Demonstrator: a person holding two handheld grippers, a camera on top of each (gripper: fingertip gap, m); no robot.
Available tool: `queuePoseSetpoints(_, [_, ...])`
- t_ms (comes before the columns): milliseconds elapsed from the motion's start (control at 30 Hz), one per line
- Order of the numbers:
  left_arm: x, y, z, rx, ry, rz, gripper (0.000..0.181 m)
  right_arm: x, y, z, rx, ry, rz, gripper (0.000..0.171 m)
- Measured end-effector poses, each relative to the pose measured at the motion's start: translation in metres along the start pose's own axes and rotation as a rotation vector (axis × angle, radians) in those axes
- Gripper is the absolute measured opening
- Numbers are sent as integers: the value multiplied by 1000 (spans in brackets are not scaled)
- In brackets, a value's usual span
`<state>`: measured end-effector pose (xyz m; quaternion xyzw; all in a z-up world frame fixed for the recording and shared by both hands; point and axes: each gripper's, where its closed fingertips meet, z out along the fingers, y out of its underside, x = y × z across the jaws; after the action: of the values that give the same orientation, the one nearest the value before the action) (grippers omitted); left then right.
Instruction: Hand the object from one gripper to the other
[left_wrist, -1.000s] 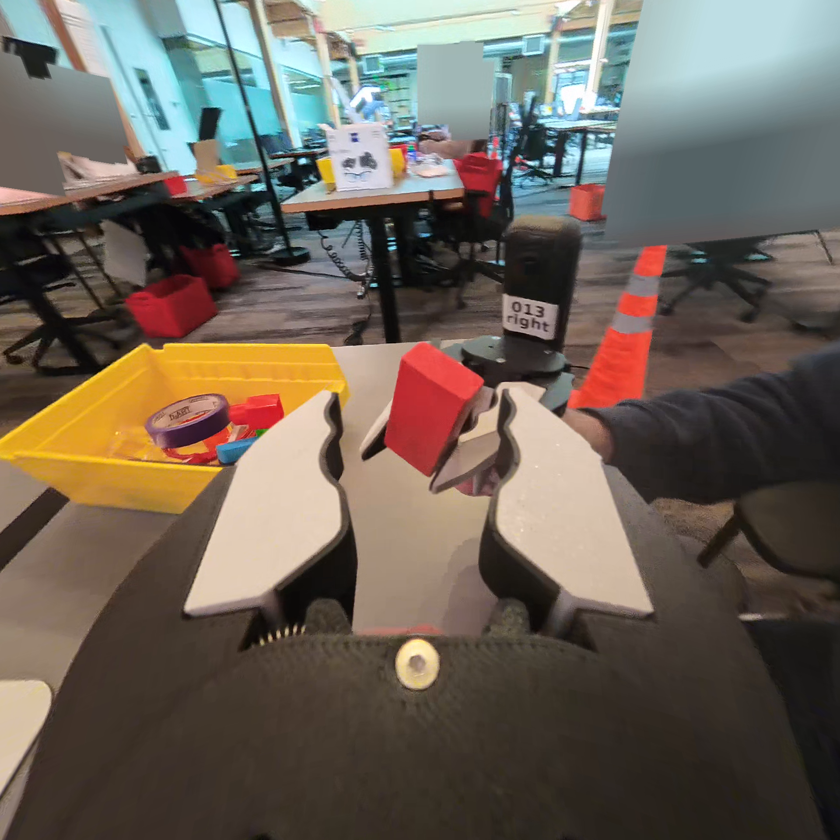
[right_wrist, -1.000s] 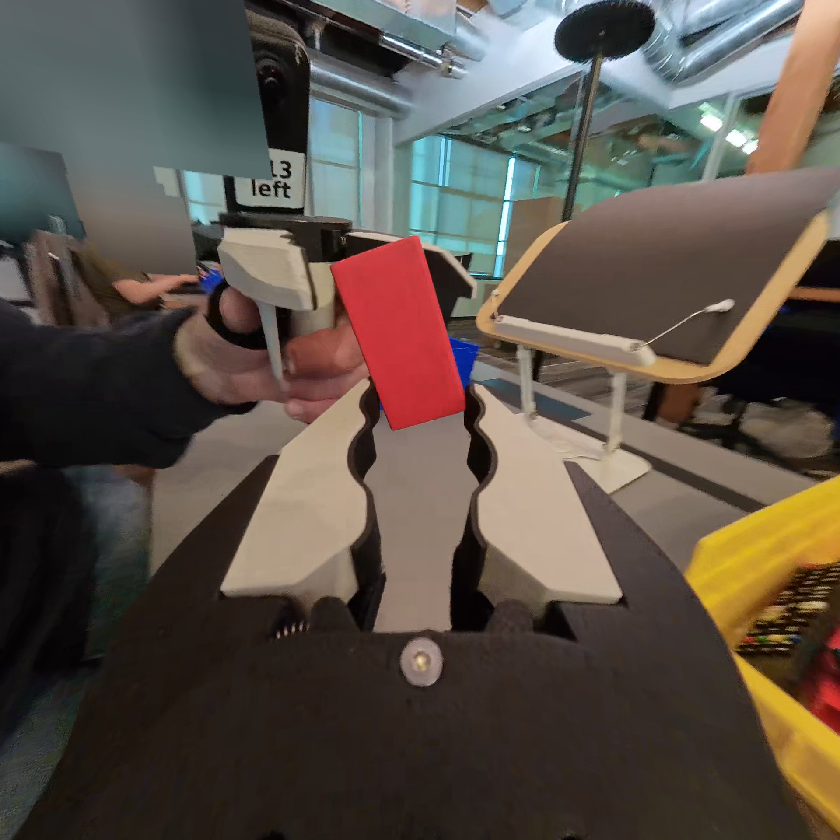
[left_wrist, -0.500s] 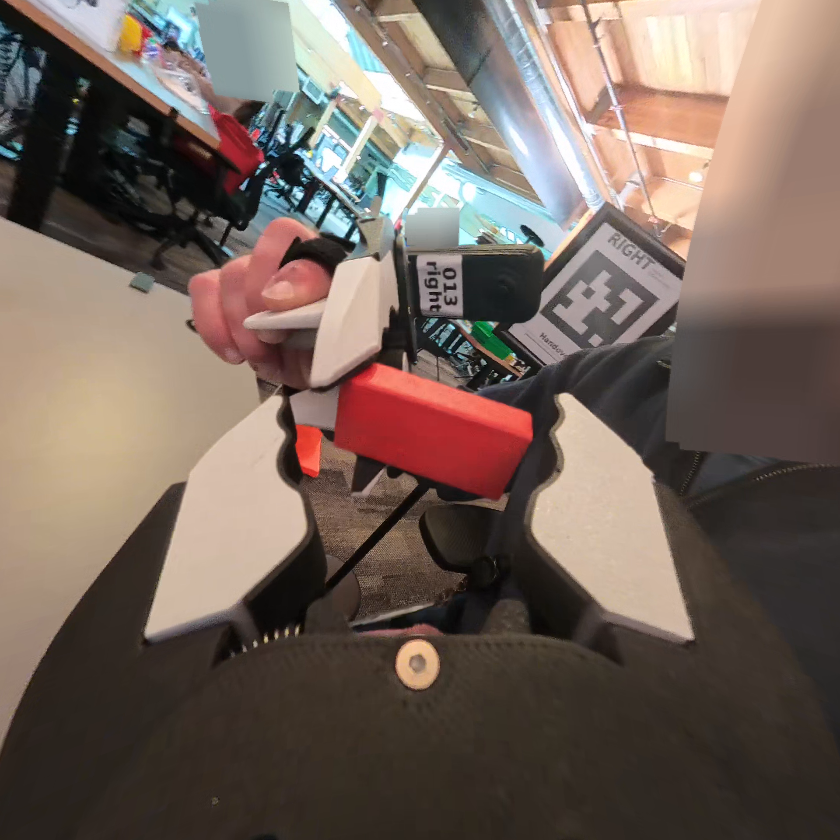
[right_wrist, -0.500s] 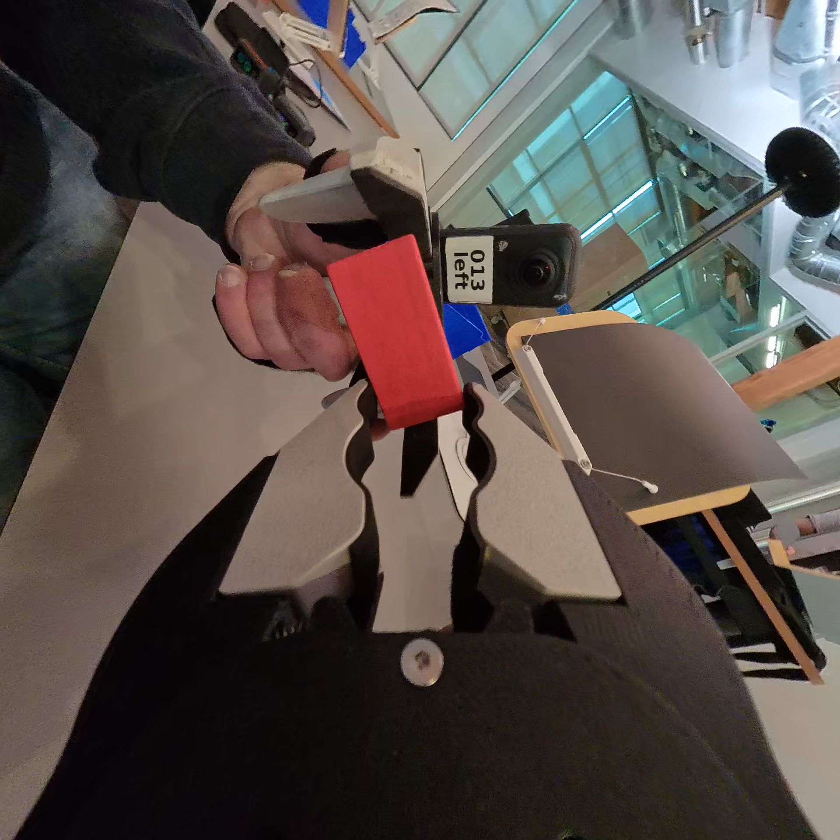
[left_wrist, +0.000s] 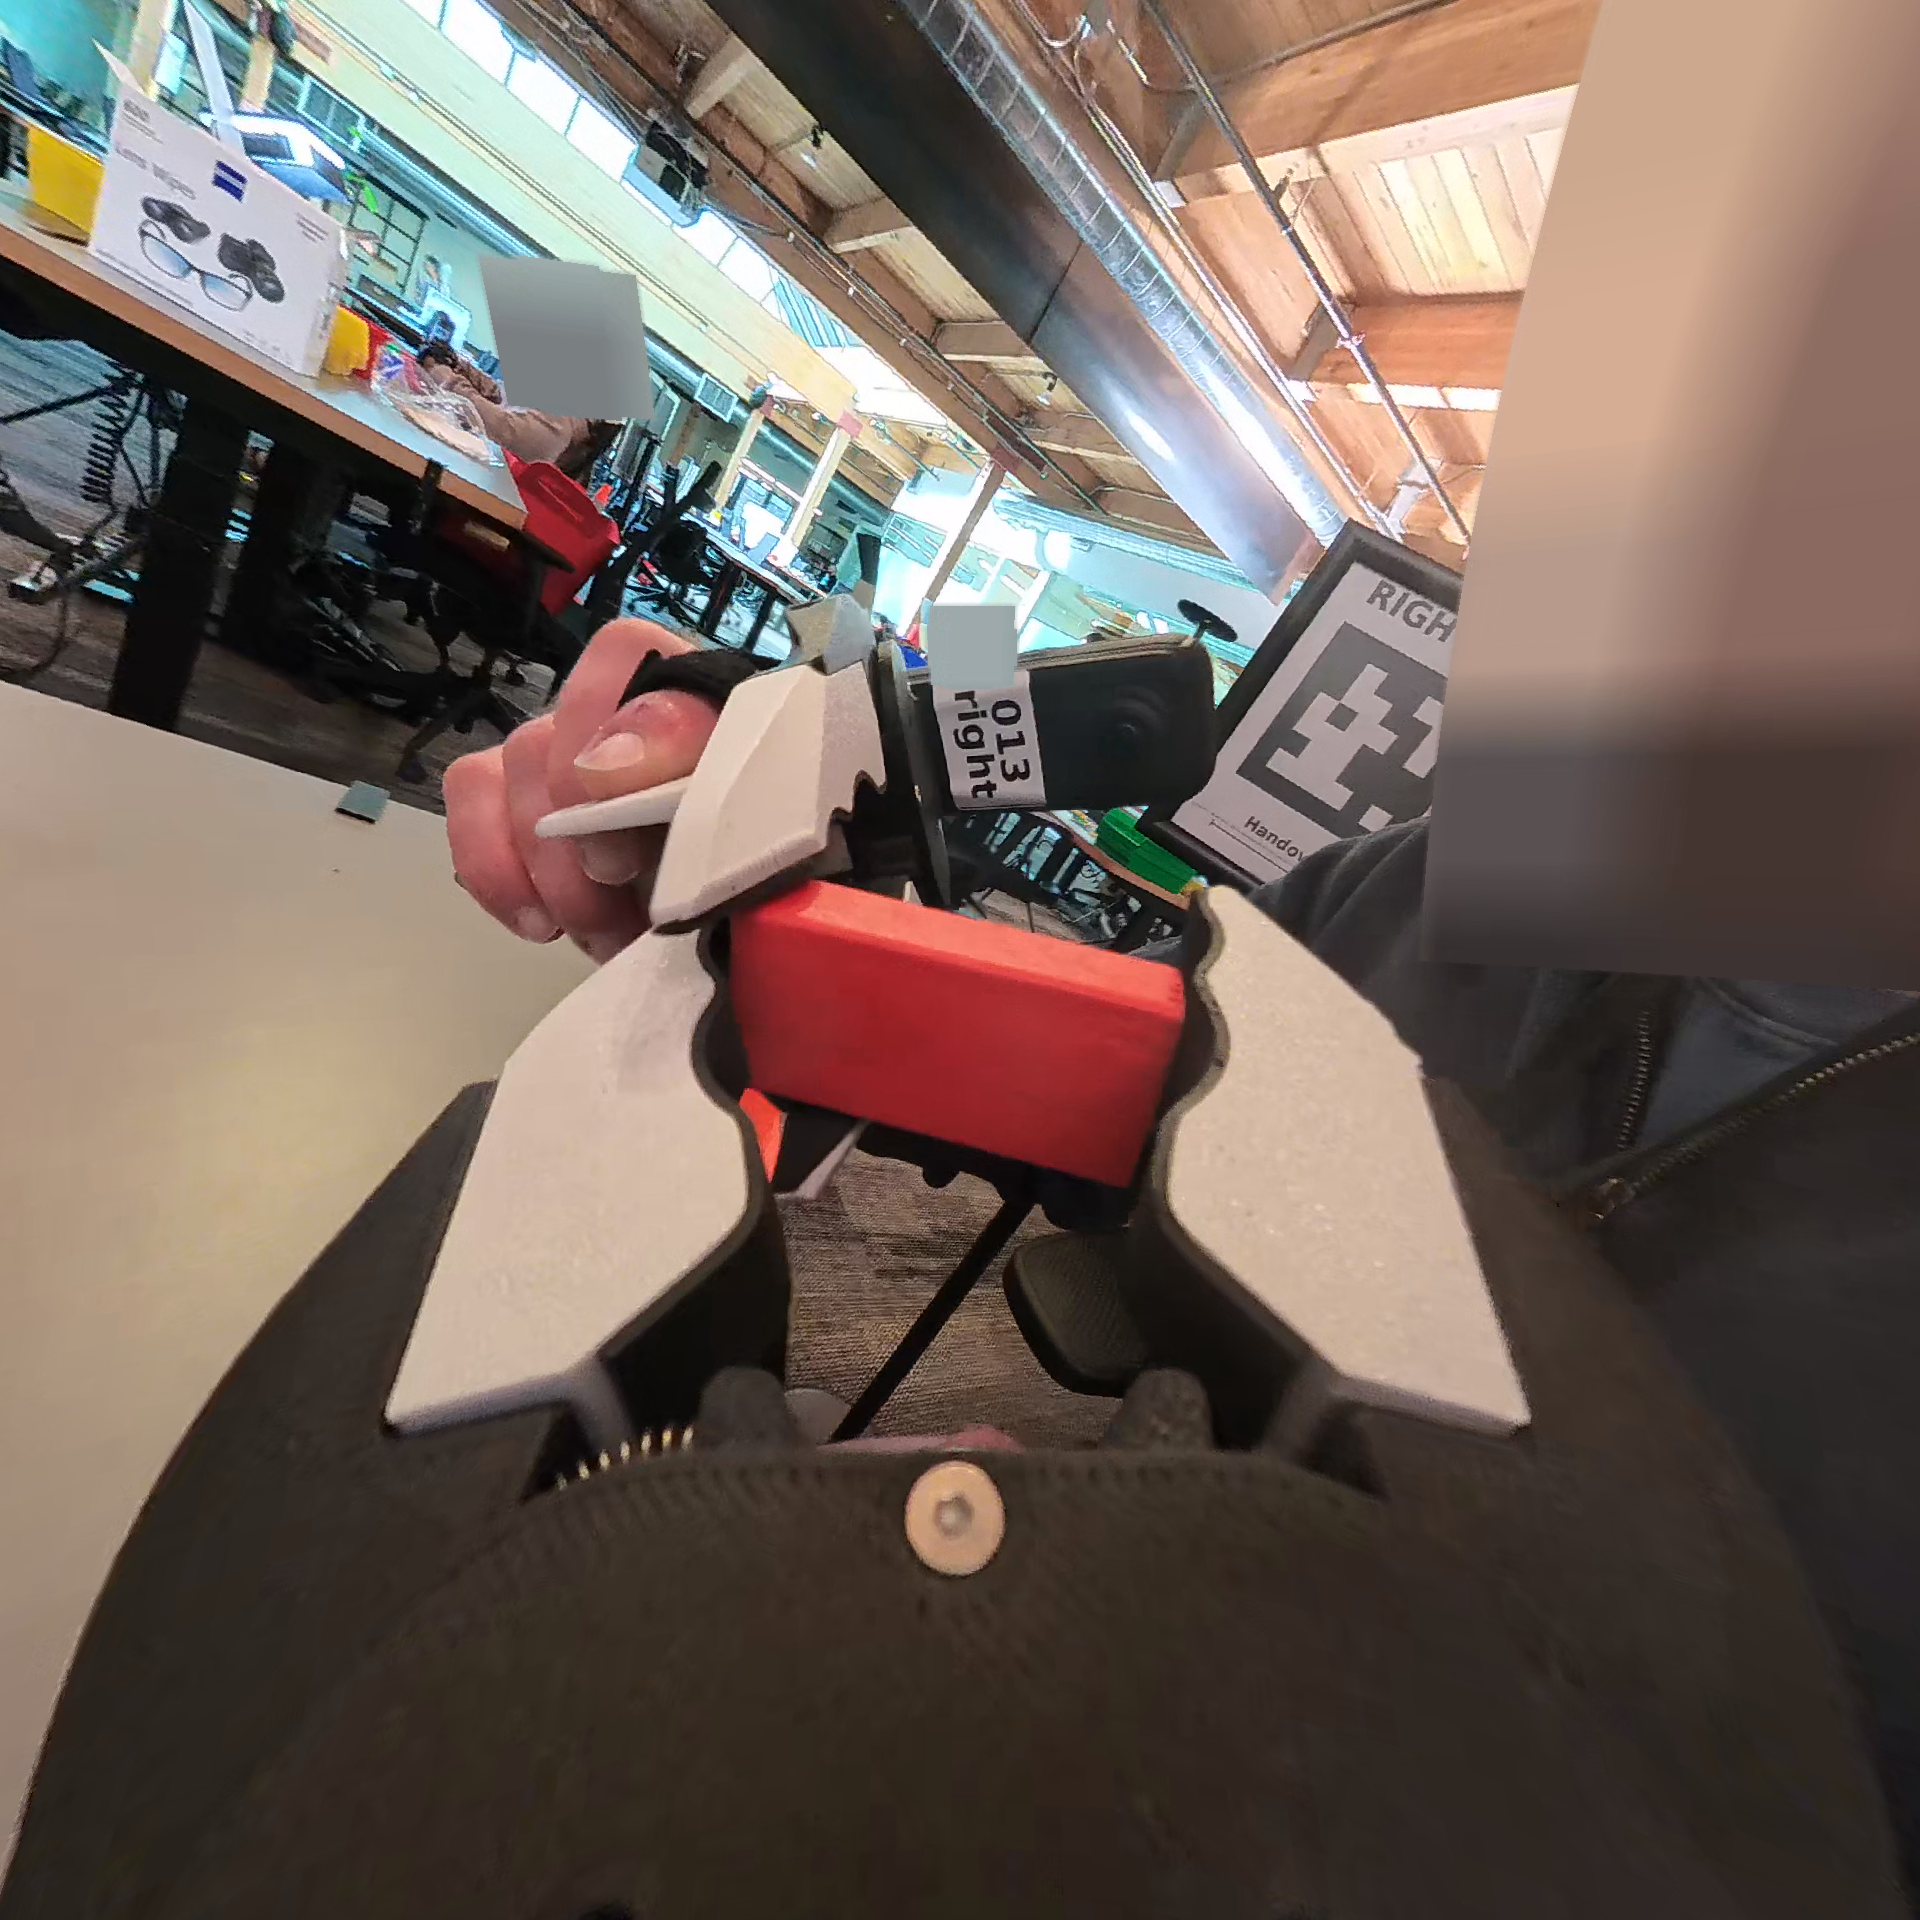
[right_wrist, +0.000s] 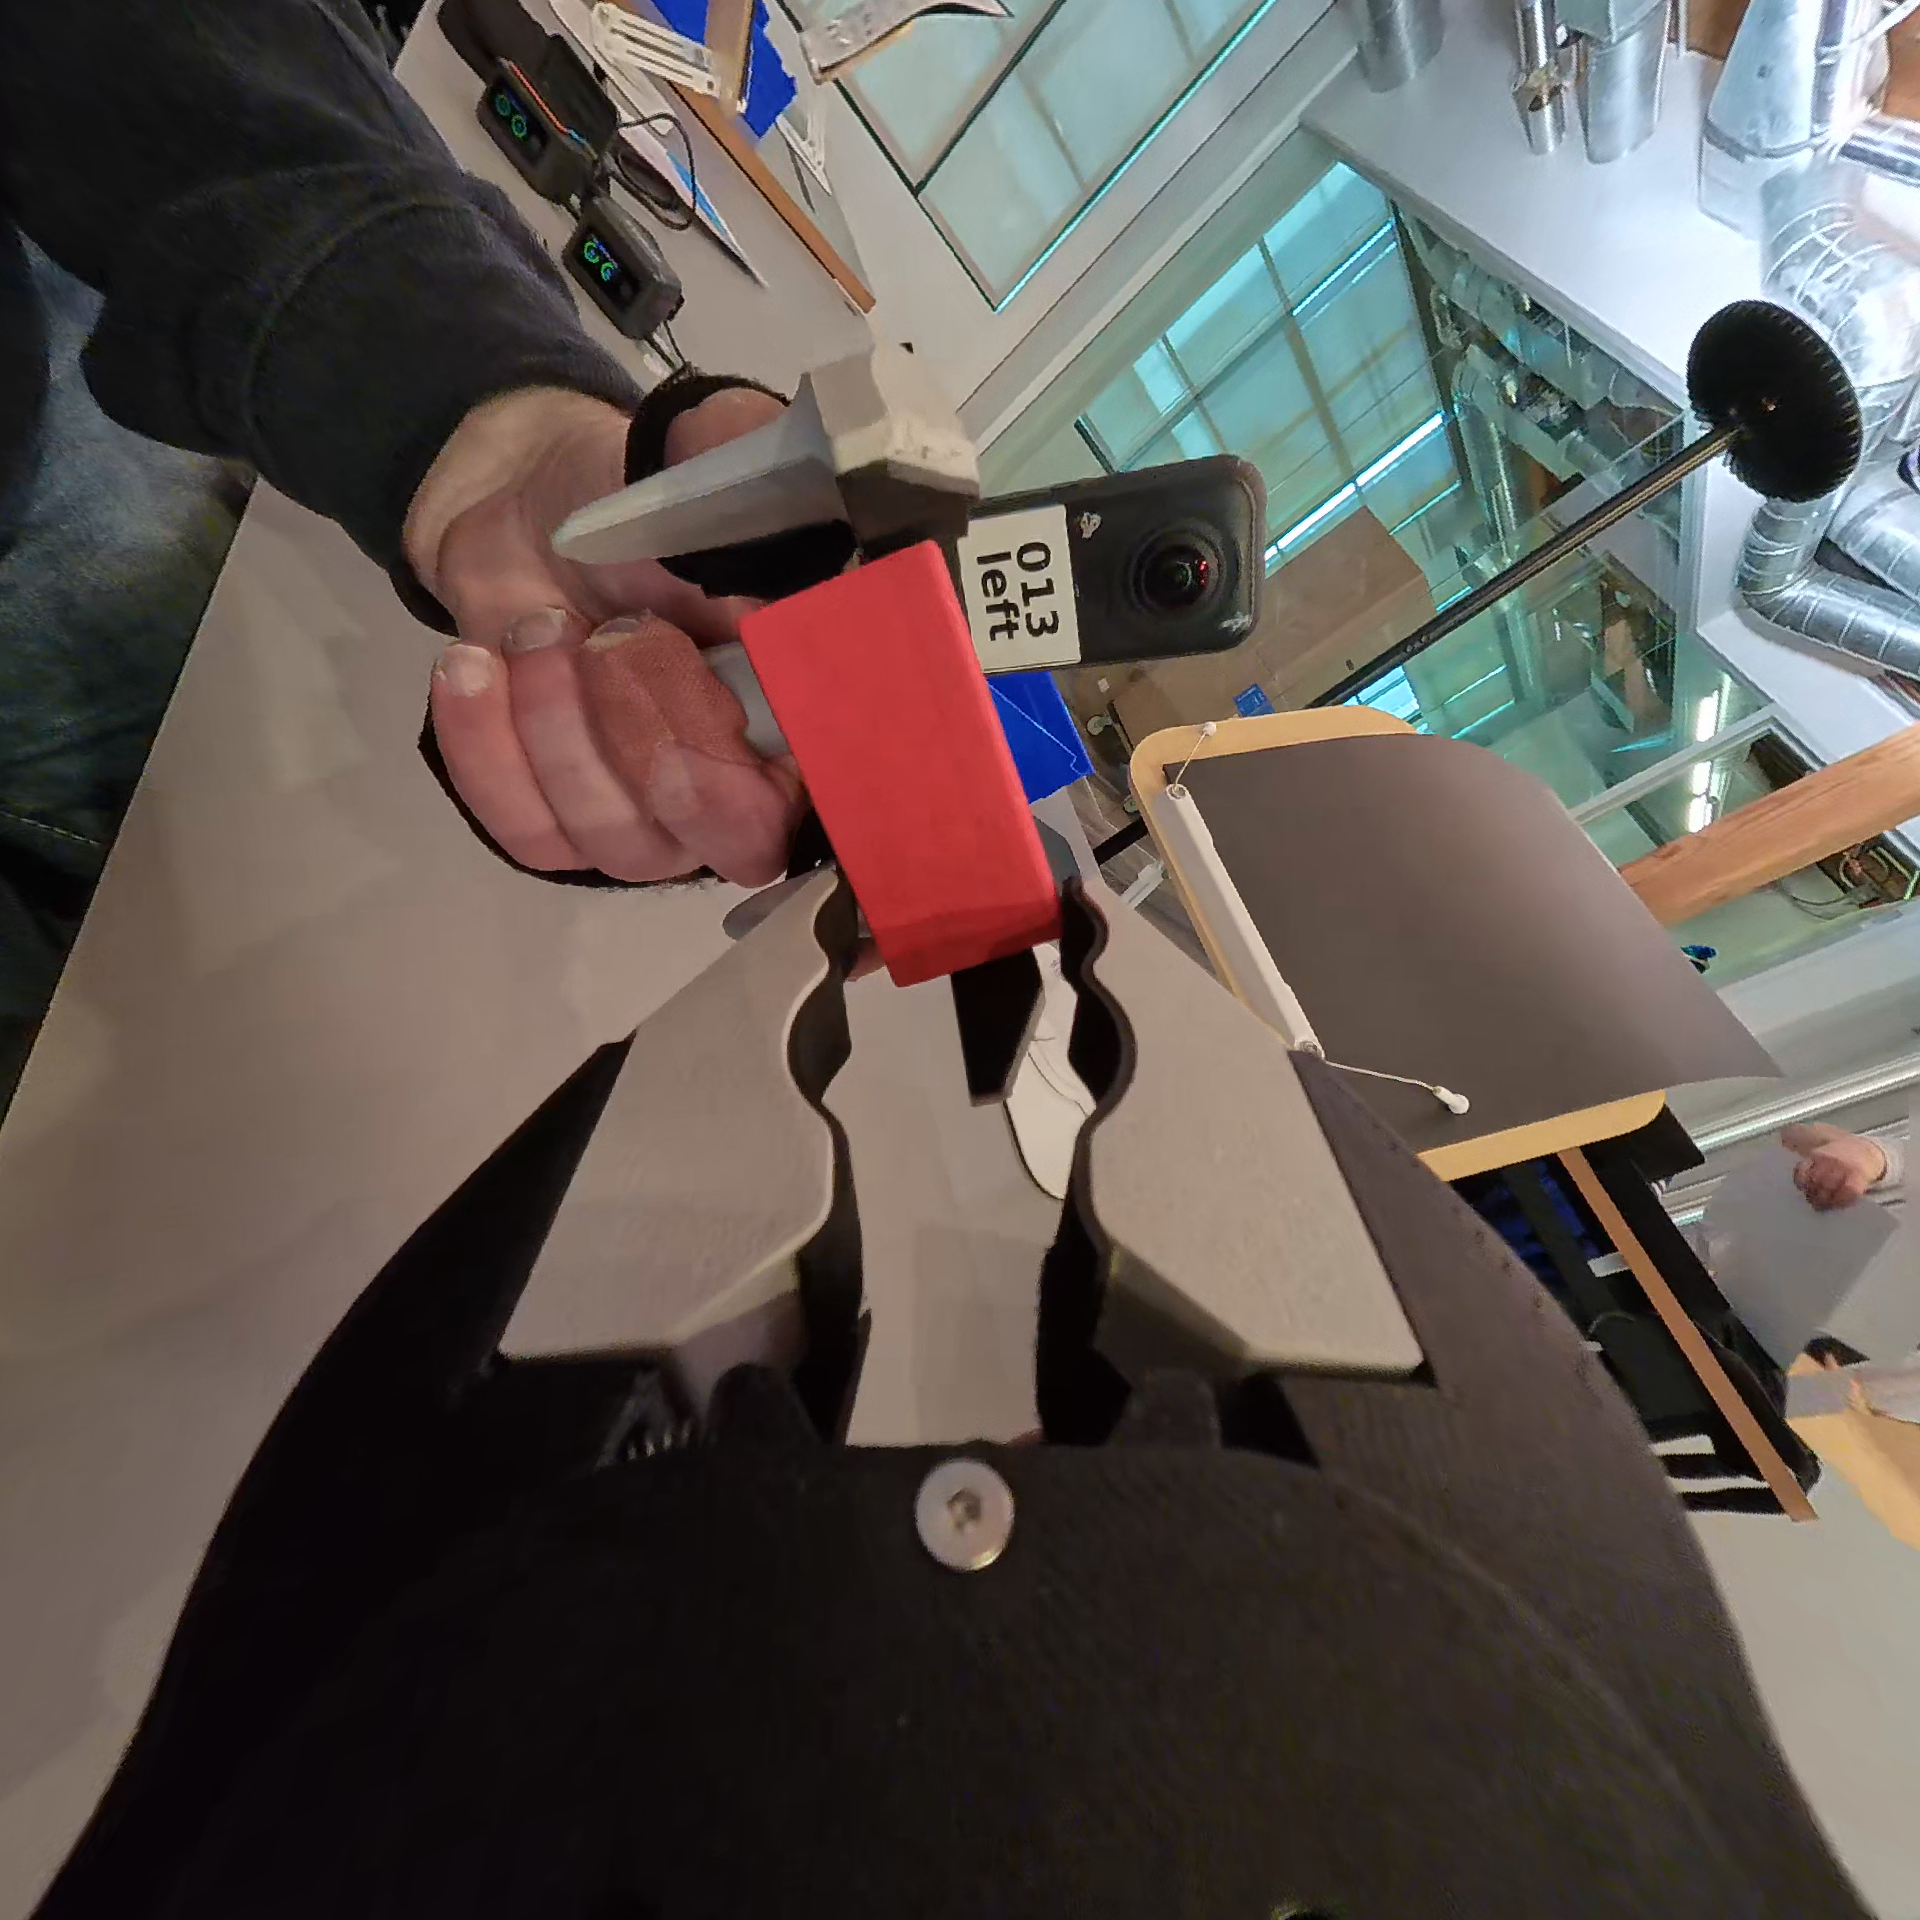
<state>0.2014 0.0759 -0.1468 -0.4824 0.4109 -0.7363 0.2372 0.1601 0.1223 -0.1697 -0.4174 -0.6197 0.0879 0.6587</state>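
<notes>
Red block held between both grippers above the grey table (right_wrist: 260, 1039).

The red block (left_wrist: 951, 1039), a plain matte brick, spans the left gripper (left_wrist: 951, 1029), whose fingertips press its ends; the right gripper (right_wrist: 956, 935) clamps one end, each gripped by a hand (right_wrist: 582, 727).

A close view along the left gripper (left_wrist: 956, 1023), whose two pale fingers (left_wrist: 603, 1174) spread wide on either side of a red rectangular block (left_wrist: 951, 1039). The block lies crosswise between the fingertips, its ends at or very near both inner edges; whether they press it cannot be told. Above and just behind, a hand (left_wrist: 566, 821) holds the right gripper (left_wrist: 774, 831), which meets the block's upper left corner. A black camera (left_wrist: 1101, 727) with a white label sits on that gripper. To the left lies a pale tabletop (left_wrist: 208, 1018). Far behind stands a desk (left_wrist: 312, 400) with a white box (left_wrist: 213, 223). A dark sleeve (left_wrist: 1351, 914) shows at right.
</notes>
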Motion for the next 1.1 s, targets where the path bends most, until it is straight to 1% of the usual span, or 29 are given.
queuePoseSetpoints(133, [0, 0, 1, -10, -17, 30, 80, 2, 0, 0, -9, 9, -11, 39])
queuePoseSetpoints(267, [-6, -2, -3, -27, -78, 87, 80, 9, 3, -6, -16, 43, 21, 63])
queuePoseSetpoints(333, [-12, -6, -8, -44, -147, 167, 80, 11, 6, -12, -3, 49, 79, 66])
queuePoseSetpoints(400, [-18, -11, -14, -87, -239, 304, 80, 13, 14, -17, -12, 47, 172, 68])
queuePoseSetpoints(467, [-25, -17, -20, -137, -350, 469, 80, 13, 16, -23, 15, 21, 349, 64])
queuePoseSetpoints(533, [-31, -25, -26, -181, -447, 636, 80, 14, 18, -24, 67, -30, 635, 61])
queuePoseSetpoints(600, [-36, -31, -29, -232, -529, 806, 80, 21, 6, -29, 237, -103, 927, 60])
queuePoseSetpoints(633, [-36, -33, -28, -259, -553, 891, 80, 26, 2, -31, 313, -135, 1060, 55])
queuePoseSetpoints(700, [-36, -32, -24, -333, -602, 1073, 80, 30, -5, -31, 423, -214, 1238, 57])
queuePoseSetpoints(800, [-38, -28, -15, -425, -644, 1280, 80, 23, -16, -20, 471, -332, 1337, 57])
queuePoseSetpoints(867, [-37, -24, -9, -451, -641, 1352, 80, 22, -22, -14, 504, -375, 1369, 53])
queuePoseSetpoints(933, [-37, -19, -5, -472, -631, 1387, 80, 25, -29, -14, 553, -403, 1371, 43])
queuePoseSetpoints(1000, [-36, -16, -2, -469, -612, 1393, 80, 23, -30, -13, 549, -418, 1352, 31])
queuePoseSetpoints(1100, [-33, -15, -1, -456, -598, 1396, 80, 23, -30, -13, 544, -419, 1332, 30])
